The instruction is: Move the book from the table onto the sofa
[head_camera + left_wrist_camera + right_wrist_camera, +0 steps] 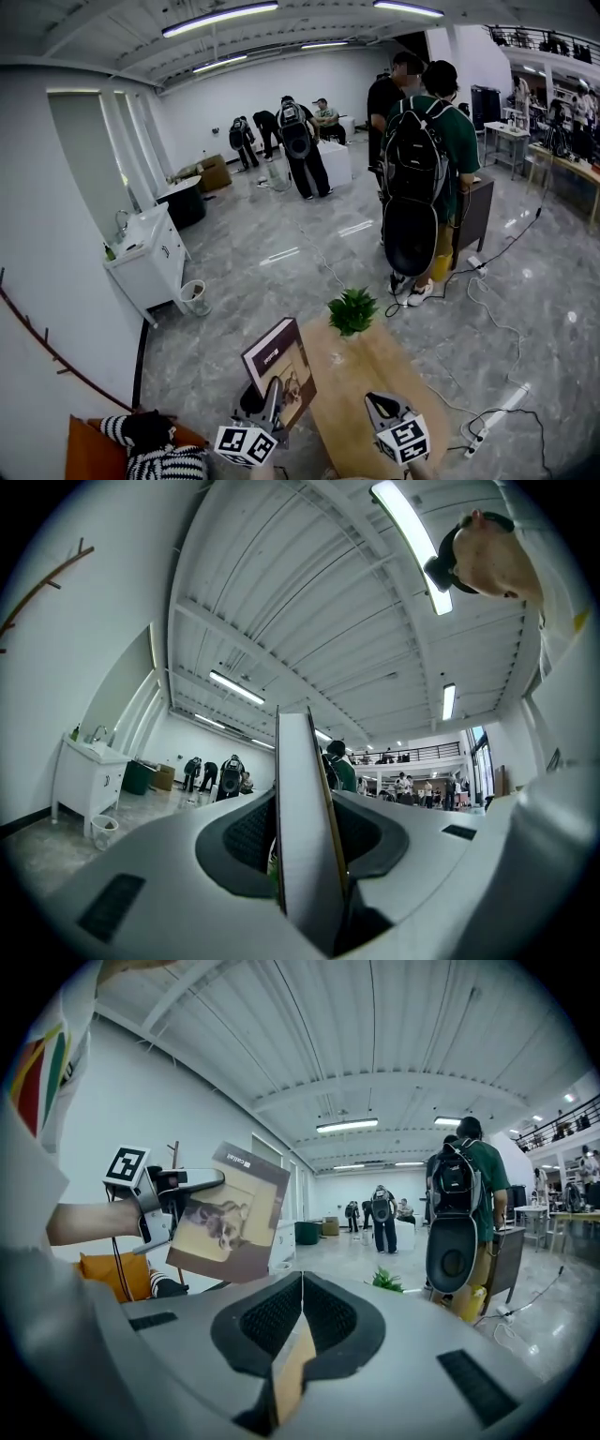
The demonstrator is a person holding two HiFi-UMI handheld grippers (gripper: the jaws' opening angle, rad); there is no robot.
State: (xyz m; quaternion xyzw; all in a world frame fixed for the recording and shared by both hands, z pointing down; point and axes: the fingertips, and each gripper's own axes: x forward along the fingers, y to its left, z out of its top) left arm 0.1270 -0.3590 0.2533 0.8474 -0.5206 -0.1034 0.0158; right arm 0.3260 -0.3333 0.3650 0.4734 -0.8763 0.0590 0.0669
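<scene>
The brown-covered book (279, 366) stands nearly upright, lifted over the left edge of the wooden table (375, 375). My left gripper (274, 394) is shut on its lower edge. In the left gripper view the book's page edge (305, 827) is pinched between the jaws. The right gripper view shows the book (230, 1218) held up by the left gripper (187, 1185). My right gripper (380, 401) hovers over the table with its jaws (301, 1279) shut and holding nothing. The orange sofa (89, 450) lies at the lower left, with a striped cushion (164, 455) on it.
A small green plant (352, 310) stands at the table's far end. A person with a black backpack (427, 169) stands beyond it. A white cabinet (150, 253) and a bin (194, 295) are at the left wall. Cables and a power strip (497, 412) lie on the floor at right.
</scene>
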